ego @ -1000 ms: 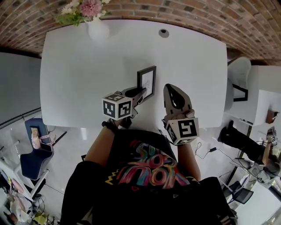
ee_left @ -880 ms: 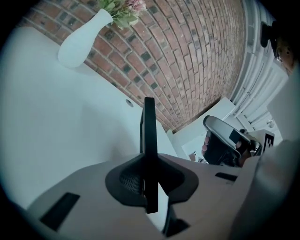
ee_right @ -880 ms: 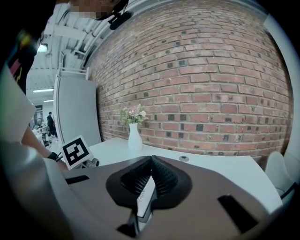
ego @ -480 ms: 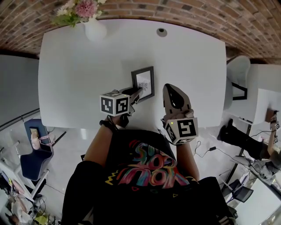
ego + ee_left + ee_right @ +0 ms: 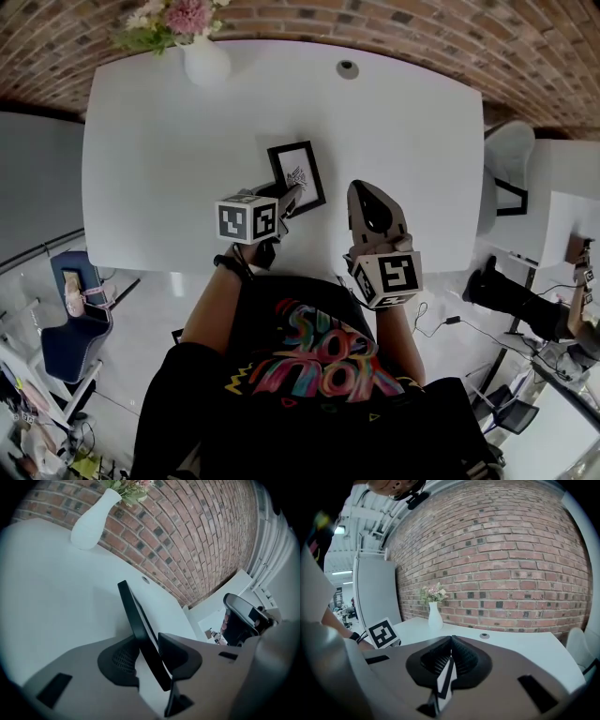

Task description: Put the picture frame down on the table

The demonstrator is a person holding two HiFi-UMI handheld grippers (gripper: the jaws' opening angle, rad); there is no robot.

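A black picture frame (image 5: 296,175) with a white print is held over the white table (image 5: 169,150), its face turned up toward the head camera. My left gripper (image 5: 290,201) is shut on its near lower edge. In the left gripper view the picture frame (image 5: 140,630) runs edge-on between the two jaws, which pinch it from both sides. Whether the frame touches the tabletop cannot be told. My right gripper (image 5: 371,192) hovers to the right of the frame, apart from it. In the right gripper view its tips (image 5: 451,639) meet with nothing between them.
A white vase (image 5: 207,62) with pink flowers (image 5: 183,19) stands at the table's back left, also seen as the vase (image 5: 93,520) and the vase (image 5: 435,617). A small round cap (image 5: 348,68) sits in the tabletop near the brick wall (image 5: 511,550). A white chair (image 5: 511,155) stands at right.
The frame has tipped from nearly upright to face up and shifted left with my left gripper. The right gripper has stayed in place.
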